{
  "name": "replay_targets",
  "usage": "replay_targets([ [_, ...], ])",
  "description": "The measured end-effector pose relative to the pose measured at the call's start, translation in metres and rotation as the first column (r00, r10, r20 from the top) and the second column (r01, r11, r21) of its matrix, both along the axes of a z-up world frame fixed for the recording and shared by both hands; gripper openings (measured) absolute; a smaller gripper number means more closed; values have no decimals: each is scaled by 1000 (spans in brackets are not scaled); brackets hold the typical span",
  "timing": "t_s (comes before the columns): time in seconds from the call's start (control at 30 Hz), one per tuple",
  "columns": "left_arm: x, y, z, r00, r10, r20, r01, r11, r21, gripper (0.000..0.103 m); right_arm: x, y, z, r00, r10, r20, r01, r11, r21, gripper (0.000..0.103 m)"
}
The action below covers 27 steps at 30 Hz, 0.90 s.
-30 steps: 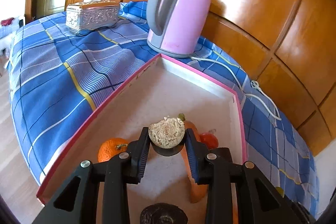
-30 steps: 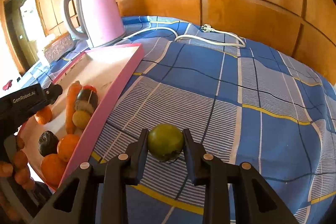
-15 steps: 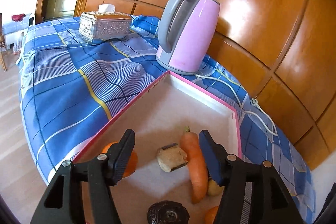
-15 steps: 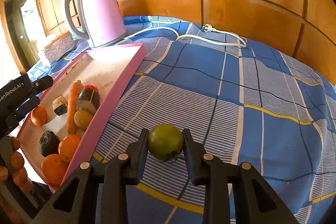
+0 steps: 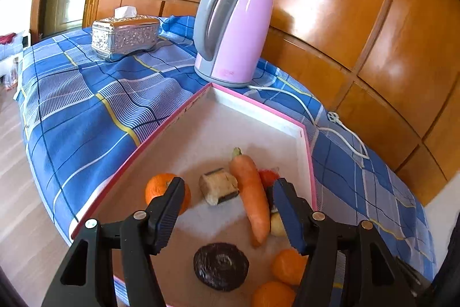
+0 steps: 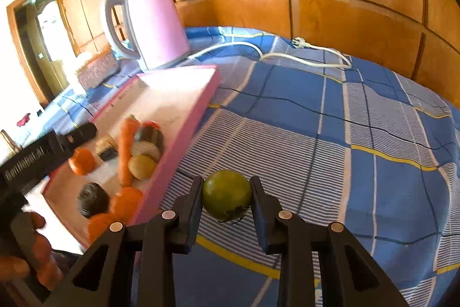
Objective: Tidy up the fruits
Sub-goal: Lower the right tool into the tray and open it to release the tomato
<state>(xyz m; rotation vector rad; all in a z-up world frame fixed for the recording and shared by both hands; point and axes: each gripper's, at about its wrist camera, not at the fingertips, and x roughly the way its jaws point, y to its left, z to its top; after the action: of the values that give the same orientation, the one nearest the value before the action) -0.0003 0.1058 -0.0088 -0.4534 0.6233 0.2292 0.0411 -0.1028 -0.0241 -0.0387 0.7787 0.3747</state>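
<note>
1. Fruits lie partly in the pink-rimmed tray [image 5: 307,134], and one, a green fruit [image 6: 227,193], is pinched between the right gripper [image 6: 226,199] fingers [image 6: 193,200] at the lower centre of the right wrist view, over the blue checked cloth [image 6: 316,117] of the desk.
2. Left gripper [image 5: 227,209] fingers [image 5: 168,209] stand apart with nothing between them, hovering above the tray at the bottom of the left wrist view.
3. A second ago those fingers clamped a cut beige chunk [image 5: 219,189]; it now lies loose on the tray floor just ahead of them, and the fingers have spread wide and drawn back from it.
4. The right grip on the green fruit is unchanged.
5. Counted in the tray: one carrot [image 5: 250,194], one beige chunk, one dark round fruit [image 5: 220,266], three oranges, with one [image 5: 161,189] behind the left finger and two at the lower right [image 5: 287,266], and one pale round fruit [image 5: 276,225]. A red item [image 5: 268,177] peeks out behind the carrot; I cannot tell what it is.
6. Beyond the tray: one pink kettle [image 5: 233,30] with its white cord [image 5: 330,128], and one silver tissue box [image 5: 125,36] at the upper left.
7. A hand [image 6: 34,255] grips the left tool at the lower left of the right wrist view.
</note>
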Motion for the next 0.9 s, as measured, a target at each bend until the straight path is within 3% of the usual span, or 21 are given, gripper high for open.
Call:
replay_targets([
  [0.2,-10,3,0,1000,-10,-15,10,1000,-6,66,-9,24,14,997,74,18,-74,996,42,32],
  [0.47,-17,19,-2,999,28,-28,-30,997,-68,68,-5,49,17,991,135,-4,-135,989,62,32],
  [0.7,-18,37,-10,996,81,-48,-87,984,-155,72,6,74,19,979,203,-18,-202,978,44,32],
  [0.9,-26,45,-10,992,123,-25,-126,977,-173,72,14,92,9,972,230,-45,-230,973,10,32],
])
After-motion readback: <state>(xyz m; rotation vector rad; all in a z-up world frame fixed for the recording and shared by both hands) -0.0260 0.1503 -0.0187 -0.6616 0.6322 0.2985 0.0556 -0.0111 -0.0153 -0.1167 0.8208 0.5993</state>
